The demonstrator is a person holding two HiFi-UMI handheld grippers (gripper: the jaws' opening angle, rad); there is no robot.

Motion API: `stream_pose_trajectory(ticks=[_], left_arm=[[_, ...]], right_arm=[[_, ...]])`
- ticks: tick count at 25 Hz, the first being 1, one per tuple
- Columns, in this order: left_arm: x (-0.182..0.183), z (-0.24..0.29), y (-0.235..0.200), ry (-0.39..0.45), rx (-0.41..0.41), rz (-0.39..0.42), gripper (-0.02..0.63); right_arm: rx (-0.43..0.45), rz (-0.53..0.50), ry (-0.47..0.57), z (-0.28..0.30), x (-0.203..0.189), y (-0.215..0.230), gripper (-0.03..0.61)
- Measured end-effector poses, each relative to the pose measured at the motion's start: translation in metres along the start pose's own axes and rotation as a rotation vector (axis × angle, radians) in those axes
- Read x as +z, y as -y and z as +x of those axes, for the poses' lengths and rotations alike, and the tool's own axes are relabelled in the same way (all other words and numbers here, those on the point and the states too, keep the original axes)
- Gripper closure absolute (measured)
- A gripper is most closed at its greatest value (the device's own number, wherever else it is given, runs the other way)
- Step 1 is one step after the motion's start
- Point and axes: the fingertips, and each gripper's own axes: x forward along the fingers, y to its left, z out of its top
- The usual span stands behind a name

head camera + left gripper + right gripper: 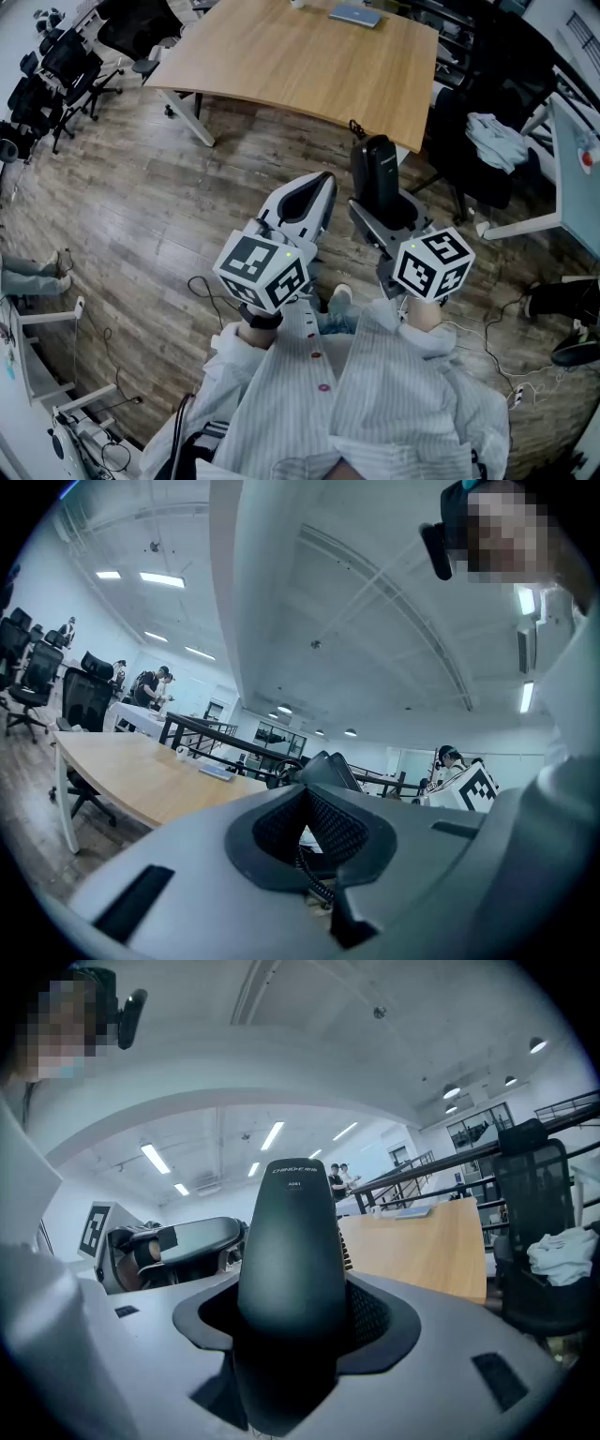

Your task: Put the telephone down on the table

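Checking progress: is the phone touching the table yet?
Apart. The head view shows the phone in the right gripper over the floor, short of the table.

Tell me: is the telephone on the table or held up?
Held: the right claw clamps the telephone above the floor, off the table.

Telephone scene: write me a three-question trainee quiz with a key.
1. True or false: the phone lies on the table.
2. What holds the phone? A. a bare hand B. the right gripper C. nothing
3. Fill in: the phone's colour is ___.

Key: 1 false, it is held above the floor, short of the table. 2 B, it stands between that gripper's jaws. 3 black.
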Motion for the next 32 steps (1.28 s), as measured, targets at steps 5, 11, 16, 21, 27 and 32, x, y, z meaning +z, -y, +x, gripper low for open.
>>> stream_pose_trajectory(ticks=[5,11,16,21,27,32], left_arm=[[-0.002,0.000,0.012,0.011,0.001,-0.008,0.606],[-0.011,-0.005,0.025,0.021,0.039,-0.005,0.606],[-0.023,-0.016,0.032,0.025,0.091,-0.005,0.606],[-0.028,-0.023,0.035,0.024,0.124,-0.010,0.606],[-0.030,-0.023,0.015,0.019,0.128,-0.020,0.606],[-0.026,-0.010,-0.020,0.016,0.128,-0.028,0.606]], right_arm=[[0.012,0.011,0.002,-0.011,-0.004,-0.002,0.282],[0.044,-0.008,-0.017,-0.025,-0.014,-0.004,0.282],[0.078,-0.019,-0.040,-0.035,-0.026,-0.007,0.282],[0.101,-0.018,-0.058,-0.039,-0.033,-0.008,0.281],[0.112,-0.009,-0.081,-0.016,-0.035,-0.011,0.282],[0.103,-0.004,-0.098,0.020,-0.031,0.000,0.282]])
